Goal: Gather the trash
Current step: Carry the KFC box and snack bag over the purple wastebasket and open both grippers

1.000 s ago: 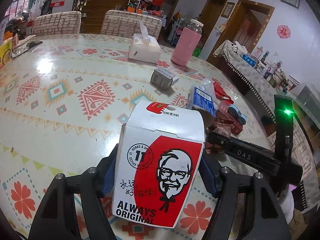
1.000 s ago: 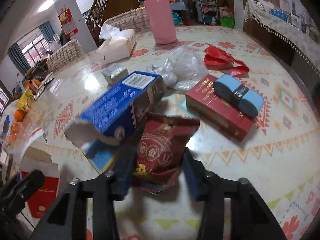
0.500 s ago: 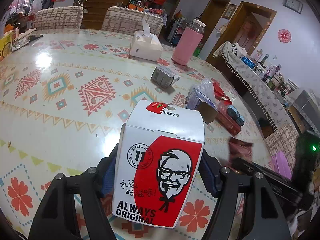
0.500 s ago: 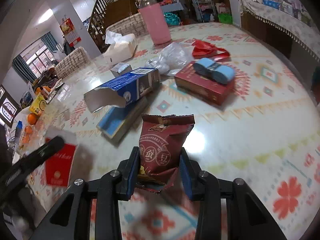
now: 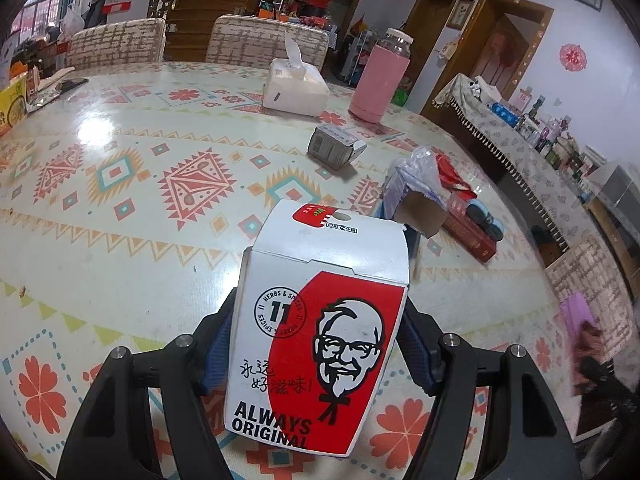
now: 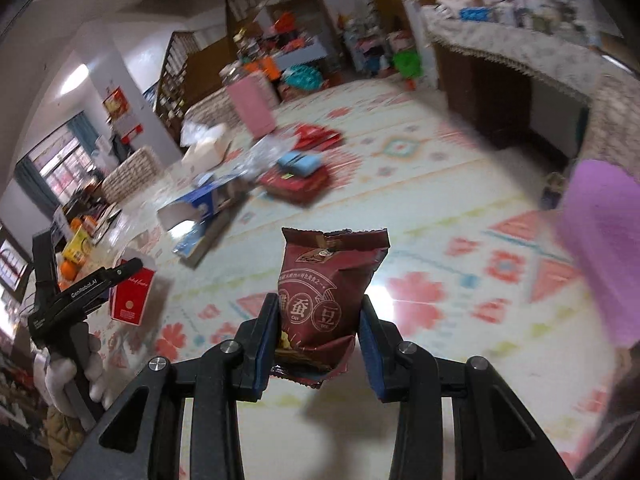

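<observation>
The left gripper [image 5: 316, 344] has its jaws clamped on the sides of a white-and-red carton [image 5: 320, 328], held upright just over the near part of the patterned table [image 5: 120, 240]. Farther back on the table stand a tissue box [image 5: 294, 90] and a pink bottle [image 5: 378, 78], neither of which looks like trash; nearer, toward the right, lie a small grey box [image 5: 334, 146], an opened blue carton [image 5: 416, 208] with crumpled clear plastic on it, and a dark red box [image 5: 470, 232] carrying a blue roll. In the right wrist view the right gripper [image 6: 318, 332] has its jaws closed on the lower part of a maroon snack bag [image 6: 330, 292], which hangs clear above the table; the jaws have just been tightening on it. That view is smeared, so the hand seems to be carrying the bag along. A blurred purple shape [image 6: 600, 248] fills the right edge; what it is cannot be told, though it may be the place for the trash. The step in hand appears to be transport: both pieces are picked up and neither is dropped yet. The next move calls for bringing the bag over a bin or sack and opening the jaws there, then the same for the carton, before returning for the scraps left on the table.
</observation>
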### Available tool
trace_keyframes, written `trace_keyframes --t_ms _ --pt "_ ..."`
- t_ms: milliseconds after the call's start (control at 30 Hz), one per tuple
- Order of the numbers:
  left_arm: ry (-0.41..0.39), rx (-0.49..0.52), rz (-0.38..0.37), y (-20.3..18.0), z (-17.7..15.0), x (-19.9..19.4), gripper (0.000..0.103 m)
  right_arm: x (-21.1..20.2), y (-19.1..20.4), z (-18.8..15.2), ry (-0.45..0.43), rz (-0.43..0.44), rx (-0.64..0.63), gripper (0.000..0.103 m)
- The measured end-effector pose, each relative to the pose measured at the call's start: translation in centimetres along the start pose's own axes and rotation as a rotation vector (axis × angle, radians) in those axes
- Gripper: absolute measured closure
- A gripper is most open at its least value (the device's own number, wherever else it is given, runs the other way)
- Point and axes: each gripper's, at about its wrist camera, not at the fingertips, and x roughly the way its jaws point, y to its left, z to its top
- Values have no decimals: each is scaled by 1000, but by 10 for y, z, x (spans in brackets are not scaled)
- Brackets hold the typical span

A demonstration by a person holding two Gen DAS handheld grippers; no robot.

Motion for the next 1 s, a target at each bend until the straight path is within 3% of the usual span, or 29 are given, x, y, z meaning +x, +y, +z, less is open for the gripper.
trace_keyframes --t_ms 233,433,700,1000 --pt "18 40 24 -17 -3 -4 33 -45 -51 -13 -67 -22 73 62" --pt "20 87 -40 -61 -9 -29 33 -67 -94 -20 -107 -30 133 62" --pt "28 279 -154 -175 -19 -42 33 -80 -151 -34 -127 -12 233 62" --pt "142 427 -346 -316 -34 -9 33 -115 -215 -33 -193 -23 322 62"
